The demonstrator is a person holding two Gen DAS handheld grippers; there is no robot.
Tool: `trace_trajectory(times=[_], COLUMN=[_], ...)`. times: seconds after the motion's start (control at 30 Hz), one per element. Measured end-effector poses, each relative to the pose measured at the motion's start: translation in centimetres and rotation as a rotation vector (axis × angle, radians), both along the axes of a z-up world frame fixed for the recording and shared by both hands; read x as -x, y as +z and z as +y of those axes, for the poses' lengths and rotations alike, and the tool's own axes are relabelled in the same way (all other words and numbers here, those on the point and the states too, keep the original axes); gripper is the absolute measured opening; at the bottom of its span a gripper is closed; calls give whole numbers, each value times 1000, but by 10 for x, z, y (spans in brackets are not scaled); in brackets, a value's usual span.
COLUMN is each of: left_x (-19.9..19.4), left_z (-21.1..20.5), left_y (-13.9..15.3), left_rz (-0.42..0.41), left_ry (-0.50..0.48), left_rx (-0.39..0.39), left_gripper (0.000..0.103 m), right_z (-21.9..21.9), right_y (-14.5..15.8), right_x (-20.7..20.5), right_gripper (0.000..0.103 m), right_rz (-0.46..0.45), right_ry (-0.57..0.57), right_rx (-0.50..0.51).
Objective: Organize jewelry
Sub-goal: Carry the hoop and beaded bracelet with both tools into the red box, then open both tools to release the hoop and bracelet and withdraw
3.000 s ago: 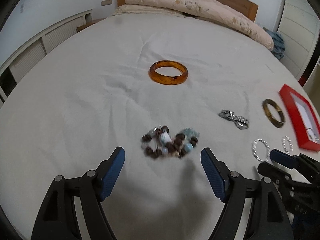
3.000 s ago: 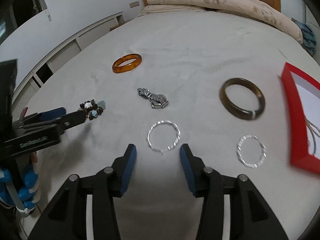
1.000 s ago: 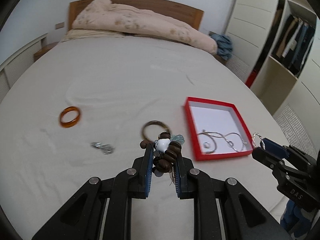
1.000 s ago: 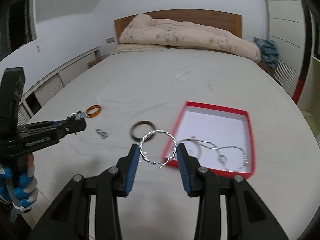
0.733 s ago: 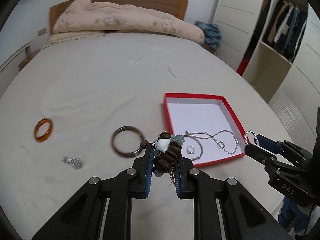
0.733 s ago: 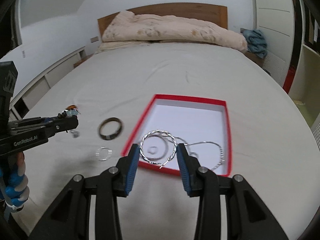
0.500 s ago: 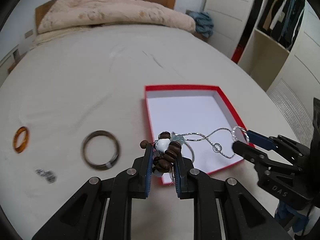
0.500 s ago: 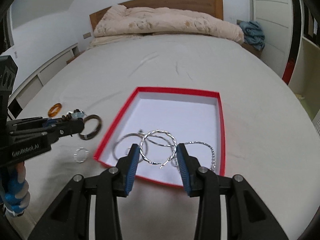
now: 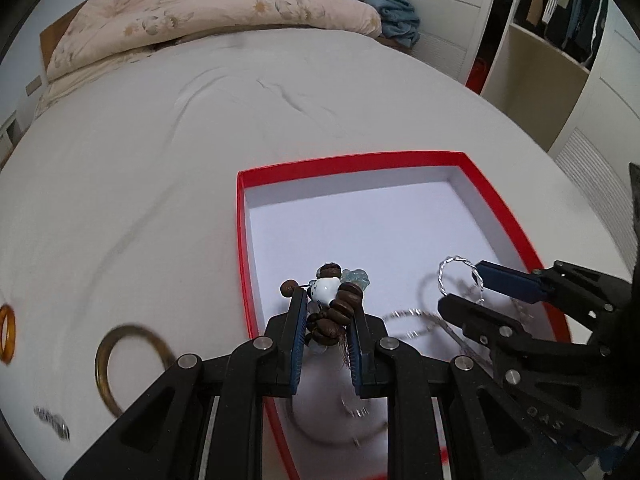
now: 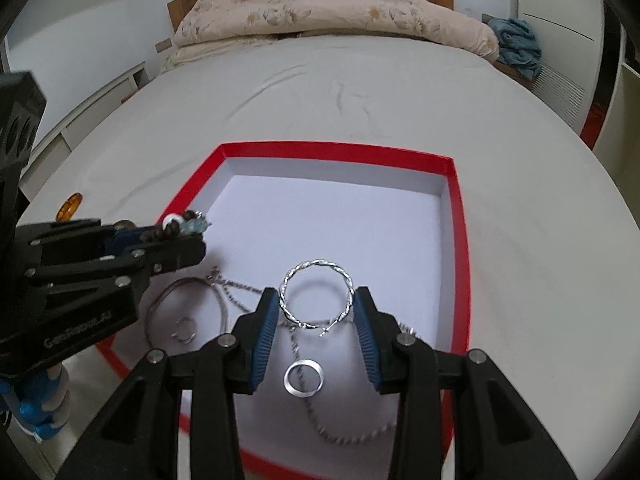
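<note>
My left gripper [image 9: 326,304] is shut on a bunched beaded bracelet [image 9: 334,300] of brown, white and pale blue beads, held over the near left corner of the red box [image 9: 352,162]. My right gripper [image 10: 316,304] is shut on a twisted silver hoop [image 10: 317,294] above the box's [image 10: 456,216] white floor. In the left wrist view the right gripper [image 9: 468,280] comes in from the right with that hoop [image 9: 458,276]. In the right wrist view the left gripper [image 10: 188,236] enters from the left with the beads [image 10: 180,224]. A silver chain [image 10: 296,344], a flat silver ring [image 10: 303,379] and a thin bangle [image 10: 182,312] lie inside the box.
On the white bed sheet left of the box lie a dark brown bangle [image 9: 120,364], an amber bangle [image 9: 8,334] and a small metal piece [image 9: 52,420]. A folded quilt [image 9: 208,8] lies at the headboard. Wardrobe shelves [image 9: 560,60] stand to the right.
Both grippers have moved rightward and down from over the sheet to above the red box, each keeping its piece. The loose bangles have slid to the left of the view.
</note>
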State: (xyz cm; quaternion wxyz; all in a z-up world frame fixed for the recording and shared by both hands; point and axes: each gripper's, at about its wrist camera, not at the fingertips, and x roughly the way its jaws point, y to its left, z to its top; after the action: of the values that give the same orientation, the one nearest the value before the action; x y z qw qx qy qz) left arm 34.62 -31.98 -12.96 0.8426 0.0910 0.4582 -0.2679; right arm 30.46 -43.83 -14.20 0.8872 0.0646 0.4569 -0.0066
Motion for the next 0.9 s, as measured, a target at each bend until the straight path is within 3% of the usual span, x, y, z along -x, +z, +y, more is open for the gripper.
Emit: trace_trajectory(times=[0.2, 0.57, 0.67, 0.9], left_x=[-8, -11, -11, 0], left_z=[-6, -7, -4, 14], left_y=[-13, -11, -7, 17], left_rz=[14, 39, 40, 32], left_ry=[-14, -21, -6, 19], left_rx=[-17, -26, -22, 8], left_gripper=[18, 23, 32, 33], right_z=[4, 12, 10, -2], right_y=[-6, -5, -1, 17], right_x=[-14, -9, -7, 10], right_gripper=[37, 38, 45, 47], right_rz=[38, 83, 91, 85], right_ry=[57, 100, 90, 37], right_rx=[30, 86, 100, 102])
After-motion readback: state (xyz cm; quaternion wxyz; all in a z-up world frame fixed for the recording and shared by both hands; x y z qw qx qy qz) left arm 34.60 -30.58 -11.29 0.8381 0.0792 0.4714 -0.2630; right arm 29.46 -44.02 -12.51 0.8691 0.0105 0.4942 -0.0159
